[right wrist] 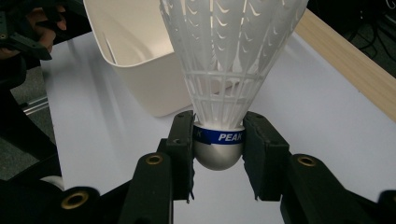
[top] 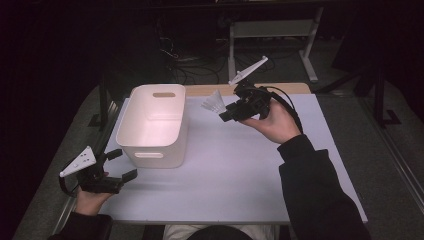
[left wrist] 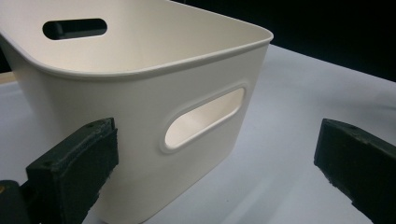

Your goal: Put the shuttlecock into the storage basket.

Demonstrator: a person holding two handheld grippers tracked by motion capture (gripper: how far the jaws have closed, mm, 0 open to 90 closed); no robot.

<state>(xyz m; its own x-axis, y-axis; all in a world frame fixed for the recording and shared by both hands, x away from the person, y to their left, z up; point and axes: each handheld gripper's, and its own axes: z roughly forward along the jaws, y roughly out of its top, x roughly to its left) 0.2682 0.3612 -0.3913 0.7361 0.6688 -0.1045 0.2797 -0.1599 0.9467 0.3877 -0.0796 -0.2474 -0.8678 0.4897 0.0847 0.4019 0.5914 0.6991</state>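
A white plastic shuttlecock [right wrist: 231, 60] with a blue band marked PEAK is clamped by its rounded cork base in my right gripper [right wrist: 218, 140]. In the high view the right gripper [top: 226, 114] holds the shuttlecock [top: 213, 102] above the table, just right of a white bin [top: 154, 125] with slot handles. My left gripper [top: 121, 165] rests open at the table's front left, close to the bin's near wall. In the left gripper view its jaws stand wide apart on either side of the bin's handle slot [left wrist: 204, 118], with nothing between them.
The white table top [top: 235, 170] has a wooden strip [top: 280, 88] along its far edge. Beyond it stand a metal frame [top: 272, 30] and cables on a dark floor. The person's dark sleeve [top: 315, 190] crosses the right side of the table.
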